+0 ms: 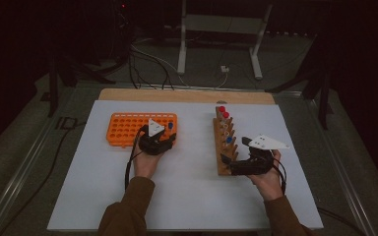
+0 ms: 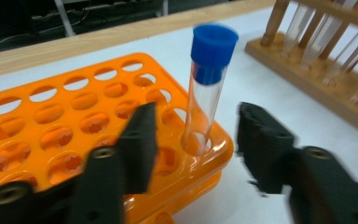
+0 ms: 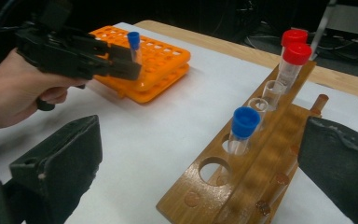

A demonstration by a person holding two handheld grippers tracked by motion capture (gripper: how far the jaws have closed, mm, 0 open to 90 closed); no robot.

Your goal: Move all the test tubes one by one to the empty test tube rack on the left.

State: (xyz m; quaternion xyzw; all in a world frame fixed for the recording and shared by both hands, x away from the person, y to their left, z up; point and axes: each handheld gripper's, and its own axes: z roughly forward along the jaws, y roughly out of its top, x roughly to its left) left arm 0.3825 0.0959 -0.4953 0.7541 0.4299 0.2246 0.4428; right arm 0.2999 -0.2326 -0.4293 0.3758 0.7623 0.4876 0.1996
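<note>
Standing clear plastic tube, blue-capped

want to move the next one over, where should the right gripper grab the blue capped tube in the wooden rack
Grip the blue capped tube on its clear wall just under the cap, coming down from above. It stands upright in the wooden rack, whose holed bar hides the lower body, so only the top is free, and the cap's rim should stop slipping.

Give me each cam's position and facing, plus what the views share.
High view: above the person's side, looking forward and down on the table; forearms, left gripper, right gripper.
Left gripper view: on the left gripper, jaws apart beside the blue-capped tube in the orange rack.
Right gripper view: on the right gripper, facing the wooden rack; left hand.
Shared: both racks.
</note>
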